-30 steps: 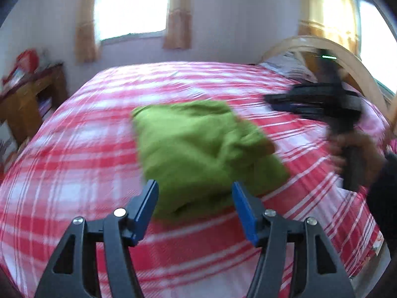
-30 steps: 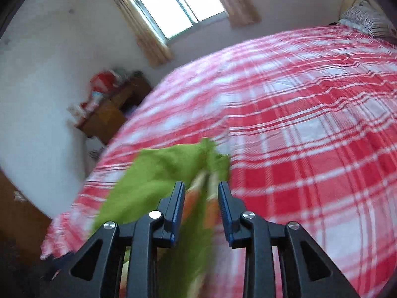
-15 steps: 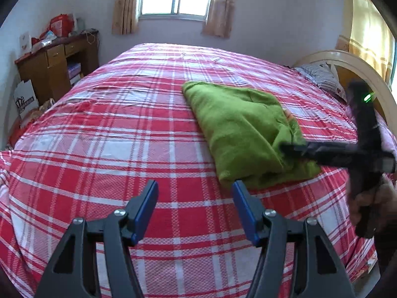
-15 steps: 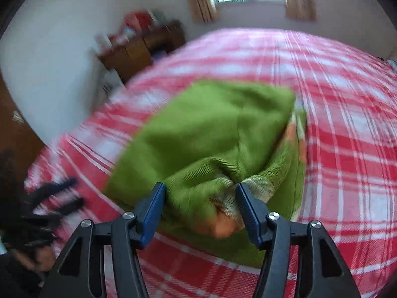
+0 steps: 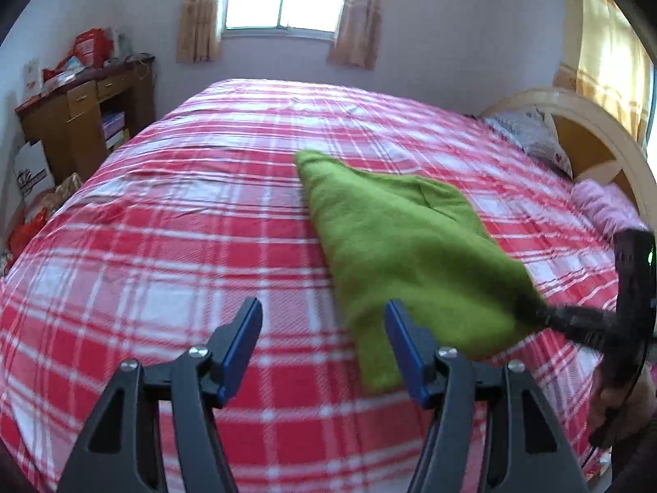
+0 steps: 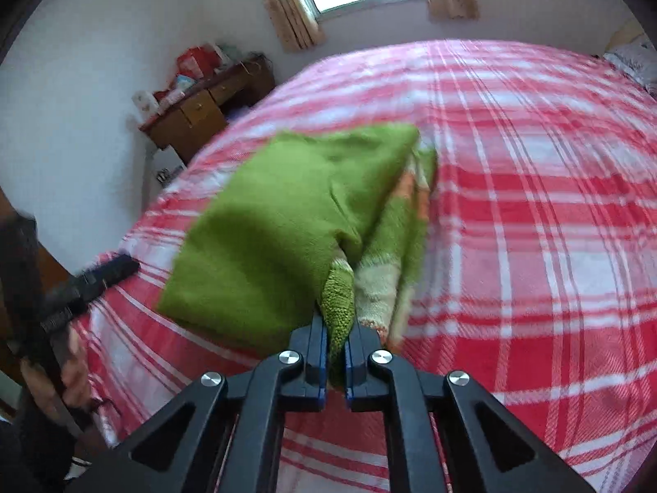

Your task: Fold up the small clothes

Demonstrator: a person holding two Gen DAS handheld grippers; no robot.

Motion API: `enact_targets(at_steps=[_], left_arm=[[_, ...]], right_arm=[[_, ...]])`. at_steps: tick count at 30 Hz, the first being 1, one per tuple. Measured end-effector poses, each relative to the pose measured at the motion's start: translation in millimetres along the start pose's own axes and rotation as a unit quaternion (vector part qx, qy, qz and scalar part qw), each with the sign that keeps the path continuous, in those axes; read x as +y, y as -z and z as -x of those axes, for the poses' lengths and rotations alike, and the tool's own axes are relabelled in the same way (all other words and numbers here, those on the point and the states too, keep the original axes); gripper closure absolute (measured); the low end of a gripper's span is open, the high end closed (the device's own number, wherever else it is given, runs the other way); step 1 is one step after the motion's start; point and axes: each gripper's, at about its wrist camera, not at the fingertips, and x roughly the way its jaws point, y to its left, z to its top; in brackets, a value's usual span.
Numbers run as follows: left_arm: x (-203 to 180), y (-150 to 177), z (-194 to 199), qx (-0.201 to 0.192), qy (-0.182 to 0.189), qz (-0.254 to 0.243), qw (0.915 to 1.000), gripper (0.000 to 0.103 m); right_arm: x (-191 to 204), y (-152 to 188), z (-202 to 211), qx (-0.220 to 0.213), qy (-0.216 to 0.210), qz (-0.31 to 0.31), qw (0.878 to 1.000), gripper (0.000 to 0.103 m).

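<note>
Right tool (image 6: 336, 363) pinches green garment (image 6: 287, 222); left tool (image 5: 324, 347) gapes.

From the left tongs (image 5: 324, 345) we face the window; the right-wrist view sits closer; both share the bed (image 5: 172, 222) and green garment (image 5: 402, 246).

Lime-green knit on the folded garment (image 5: 394, 238), with pale cream and orange bands along its inner layers. Red, pink and white plaid across the bedspread (image 5: 184, 222); blue pads (image 5: 242, 345) on black gripper frames. Brown wood for the desk (image 5: 82, 119), beige for the curtains (image 5: 197, 12), lilac-white for the walls (image 5: 451, 33).
</note>
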Motion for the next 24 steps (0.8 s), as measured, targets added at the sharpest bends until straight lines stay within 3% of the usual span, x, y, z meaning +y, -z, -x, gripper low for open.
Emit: enact_targets(at_steps=[4,9,10,12,13,14,16,19,22,24], left_arm=[[-14,5,-44,0.041,-0.035,-0.007,0.9986,0.039],[-19,12,-45,0.018,-0.046,-0.026,0.9984,0.032],[-20,13,-45,0.016,-0.047,-0.031,0.9983,0.032],[-21,14,-47,0.016,-0.046,-0.029,0.9984,0.032],[-21,13,-48,0.018,-0.042,-0.023,0.9987,0.032],[-21,13,-50,0.019,-0.039,-0.019,0.9989,0.032],[-21,12,-52,0.022,-0.035,-0.014,0.999,0.032],[-24,13,-52,0.02,-0.039,-0.022,0.9988,0.032],[-25,14,-52,0.021,-0.038,-0.022,0.9988,0.032],[-24,14,-52,0.02,-0.035,-0.019,0.999,0.032]], right_arm=[[-7,13,-11,-0.005,0.005,-0.006,1.0,0.099],[-6,14,3,0.008,-0.011,-0.001,1.0,0.098],[-7,11,7,0.003,-0.01,-0.008,1.0,0.093],[-9,0,19,-0.019,-0.002,-0.027,0.999,0.081],[-8,-6,25,-0.036,0.007,-0.033,0.999,0.065],[-4,-13,30,-0.057,0.014,-0.034,0.998,0.041],[7,-27,34,-0.097,0.006,-0.023,0.995,0.032],[13,-51,18,-0.114,-0.01,-0.022,0.993,0.032],[12,-69,-18,-0.087,0.0,-0.029,0.996,0.032],[10,-71,-52,-0.033,0.031,-0.027,0.999,0.051]])
